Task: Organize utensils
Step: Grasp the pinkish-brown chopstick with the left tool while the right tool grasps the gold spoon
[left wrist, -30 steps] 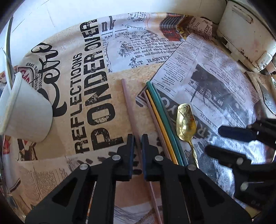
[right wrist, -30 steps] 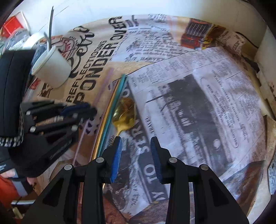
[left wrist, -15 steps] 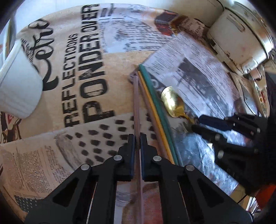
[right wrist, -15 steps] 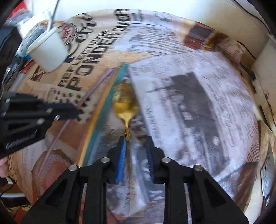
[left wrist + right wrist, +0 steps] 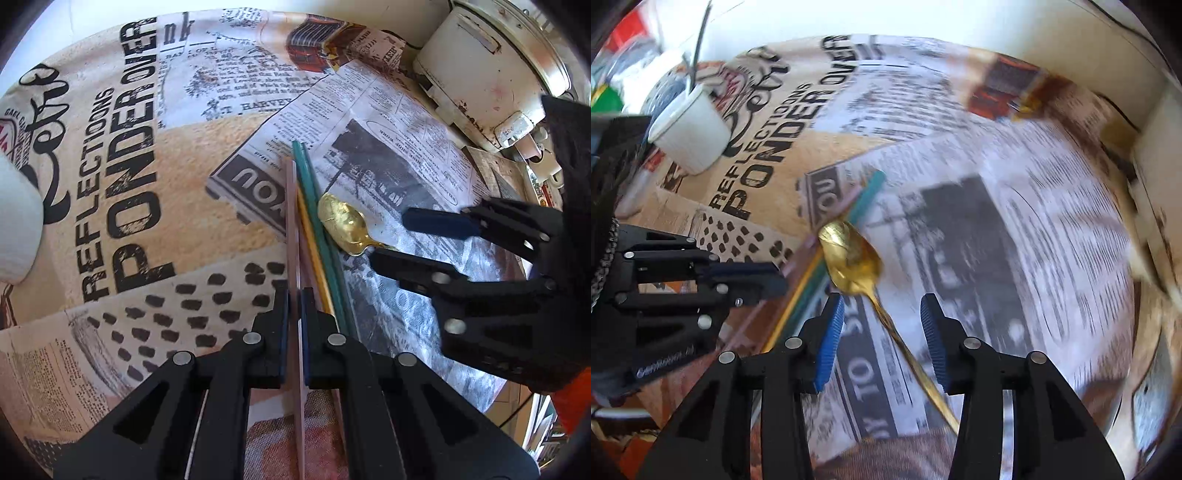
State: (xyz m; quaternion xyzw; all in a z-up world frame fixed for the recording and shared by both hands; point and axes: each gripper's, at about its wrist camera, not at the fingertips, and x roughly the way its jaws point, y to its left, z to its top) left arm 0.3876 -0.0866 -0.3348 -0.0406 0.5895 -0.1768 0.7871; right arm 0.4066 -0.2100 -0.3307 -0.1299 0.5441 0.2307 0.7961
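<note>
My left gripper (image 5: 294,295) is shut on a pink chopstick (image 5: 291,221) that points away over the newsprint tablecloth. Beside it lie a yellow chopstick (image 5: 312,240) and green chopsticks (image 5: 314,206). A gold spoon (image 5: 343,225) lies just right of them, bowl up. My right gripper (image 5: 882,306) is open, its jaws on either side of the gold spoon's (image 5: 851,254) handle, not closed on it. The right gripper also shows in the left wrist view (image 5: 397,240). The left gripper shows in the right wrist view (image 5: 772,277).
A white cup (image 5: 690,129) with utensils in it stands at the far left; it shows at the left edge of the left wrist view (image 5: 14,221). A white appliance (image 5: 491,70) stands at the back right. A wall runs behind the table.
My left gripper has closed on the pink chopstick and lifted its near end. My right gripper closed toward the spoon handle, then opened wide again, and the spoon has turned.
</note>
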